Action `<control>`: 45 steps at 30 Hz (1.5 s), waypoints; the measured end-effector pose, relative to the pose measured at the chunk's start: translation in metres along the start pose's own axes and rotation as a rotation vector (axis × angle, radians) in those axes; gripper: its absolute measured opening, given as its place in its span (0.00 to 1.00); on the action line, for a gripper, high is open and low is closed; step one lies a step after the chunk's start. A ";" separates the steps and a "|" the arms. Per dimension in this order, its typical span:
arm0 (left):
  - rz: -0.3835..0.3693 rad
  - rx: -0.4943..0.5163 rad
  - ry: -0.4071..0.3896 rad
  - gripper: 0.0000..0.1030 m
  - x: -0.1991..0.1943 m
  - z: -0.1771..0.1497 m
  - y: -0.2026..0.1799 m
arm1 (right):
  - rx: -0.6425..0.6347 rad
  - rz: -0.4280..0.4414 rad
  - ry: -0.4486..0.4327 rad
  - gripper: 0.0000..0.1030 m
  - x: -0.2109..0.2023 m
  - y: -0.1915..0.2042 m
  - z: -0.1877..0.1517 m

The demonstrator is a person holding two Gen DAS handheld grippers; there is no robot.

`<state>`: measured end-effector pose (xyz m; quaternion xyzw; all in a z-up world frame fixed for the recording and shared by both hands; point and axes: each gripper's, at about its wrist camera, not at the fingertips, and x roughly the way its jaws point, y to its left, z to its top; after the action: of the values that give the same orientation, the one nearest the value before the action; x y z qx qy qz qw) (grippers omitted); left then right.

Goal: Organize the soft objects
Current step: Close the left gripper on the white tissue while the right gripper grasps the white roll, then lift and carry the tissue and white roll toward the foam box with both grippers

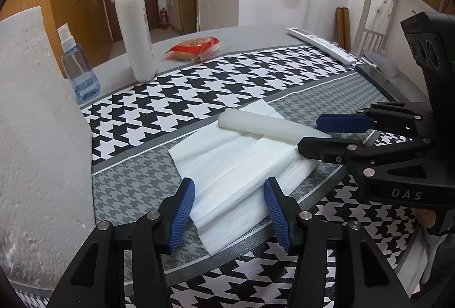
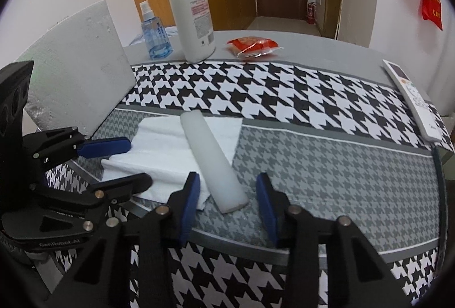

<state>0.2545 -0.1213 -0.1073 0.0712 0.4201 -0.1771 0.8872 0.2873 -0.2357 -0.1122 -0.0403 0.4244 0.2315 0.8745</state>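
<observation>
A white folded cloth (image 1: 233,165) lies on the houndstooth table cover, also in the right wrist view (image 2: 162,148). A pale translucent soft bar (image 1: 270,127) rests across it (image 2: 212,157). My left gripper (image 1: 229,212) is open, its fingers straddling the cloth's near corner; it shows in the right wrist view (image 2: 125,163). My right gripper (image 2: 227,202) is open around the bar's near end, apparently not touching it; it shows in the left wrist view (image 1: 312,134).
A white foam block (image 1: 39,143) stands at the left. A pump bottle (image 1: 133,26), a blue spray bottle (image 1: 78,69), a red snack packet (image 1: 193,47) and a remote (image 1: 321,45) lie at the back of the table.
</observation>
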 end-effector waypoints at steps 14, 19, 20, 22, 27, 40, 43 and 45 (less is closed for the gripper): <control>-0.013 -0.012 0.001 0.51 -0.001 0.000 0.002 | -0.062 -0.028 0.012 0.23 0.006 0.011 0.003; -0.008 -0.015 -0.001 0.51 -0.001 0.000 0.002 | -0.054 -0.015 0.000 0.20 -0.003 0.010 0.001; -0.009 -0.018 0.002 0.51 -0.001 0.000 0.003 | -0.054 -0.018 -0.007 0.20 -0.006 0.010 0.000; -0.004 -0.022 0.004 0.51 0.000 -0.001 0.004 | -0.048 -0.031 -0.019 0.20 -0.013 0.008 -0.001; 0.000 -0.022 0.002 0.51 -0.002 -0.001 0.005 | -0.005 -0.069 -0.034 0.20 -0.024 -0.006 -0.003; -0.009 0.013 -0.055 0.59 -0.012 0.006 -0.005 | 0.021 -0.071 -0.019 0.20 -0.024 -0.013 -0.017; 0.001 0.032 -0.055 0.60 -0.010 0.012 -0.011 | 0.020 -0.055 -0.019 0.20 -0.023 -0.012 -0.019; -0.022 0.055 -0.047 0.63 -0.007 0.015 -0.015 | 0.020 -0.049 -0.020 0.20 -0.024 -0.012 -0.020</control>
<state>0.2558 -0.1378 -0.0920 0.0867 0.3949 -0.2001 0.8925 0.2652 -0.2606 -0.1086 -0.0395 0.4170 0.2062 0.8843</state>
